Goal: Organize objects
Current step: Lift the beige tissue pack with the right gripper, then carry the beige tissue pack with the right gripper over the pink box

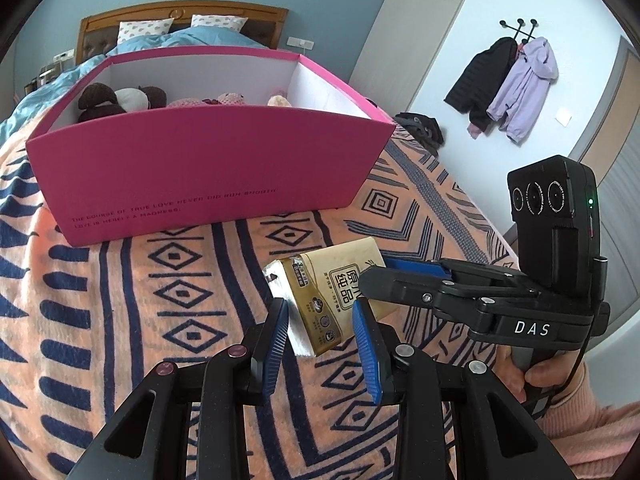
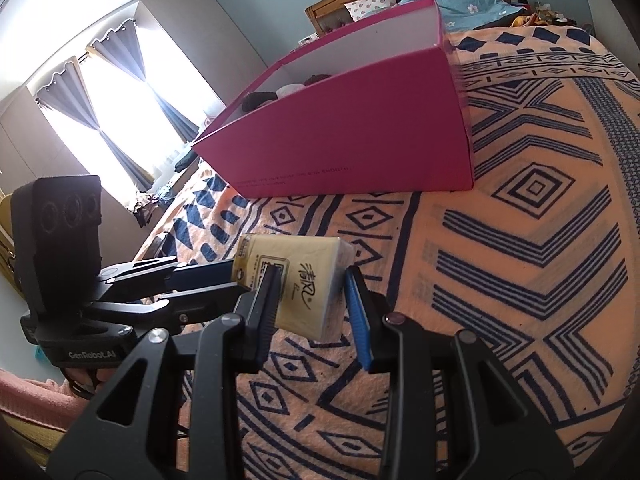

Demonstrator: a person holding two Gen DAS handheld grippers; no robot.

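A yellow tissue pack (image 1: 325,297) is held above the patterned blanket, a short way in front of a pink box (image 1: 208,168). My left gripper (image 1: 322,316) has its blue pads on either side of the pack's near end. My right gripper (image 2: 312,284) clamps the same pack (image 2: 304,284) from the other end; in the left wrist view its fingers (image 1: 404,276) reach the pack from the right. The box (image 2: 360,136) is open on top and holds several plush toys (image 1: 120,100).
The orange and navy blanket (image 1: 160,320) covers the bed. Pillows and a wooden headboard (image 1: 180,20) lie behind the box. Jackets hang on a wall rack (image 1: 516,80) at right. Curtained windows (image 2: 100,92) are at left in the right wrist view.
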